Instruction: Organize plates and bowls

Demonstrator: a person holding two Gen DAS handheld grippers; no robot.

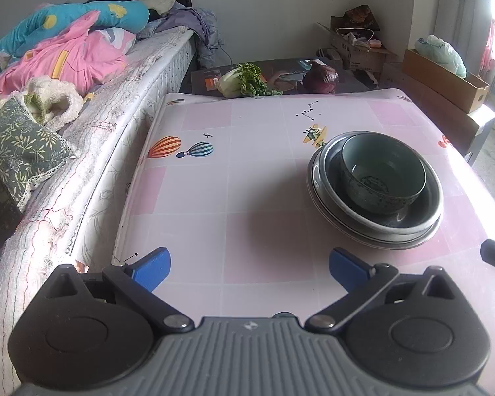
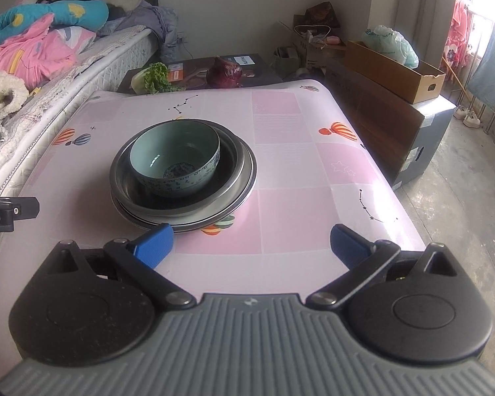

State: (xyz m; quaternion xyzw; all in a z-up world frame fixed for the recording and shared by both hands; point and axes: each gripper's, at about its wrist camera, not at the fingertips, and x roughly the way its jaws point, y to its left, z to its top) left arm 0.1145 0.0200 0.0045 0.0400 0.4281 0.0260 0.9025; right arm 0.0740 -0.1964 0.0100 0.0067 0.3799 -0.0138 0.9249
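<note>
Bedroom setting, with a bed (image 1: 92,105) piled with bright bedding along the left and a table (image 2: 280,171) under a pink chequered cloth printed with hot-air balloons. On that table sits the stack: a green bowl (image 2: 176,161) upright, mouth to the ceiling, nested in a metal bowl (image 2: 237,168), which rests on a plate (image 2: 247,194) flat on the cloth. All round, so no long axis to call. From the left wrist view the stack lies ahead and to the right; from the right wrist view it sits ahead and left of centre.

Left tool (image 1: 249,265), blue fingers spread wide, holding nothing, hovering over bare cloth near the table's front edge, apart from the stack. Right tool (image 2: 251,242), also spread wide and empty; its left blue finger overlaps the plate's near rim in the picture, though contact I cannot tell. Beyond the table, a leafy green vegetable (image 1: 244,81) and a purple onion (image 1: 320,77) lie on a dark surface.
</note>
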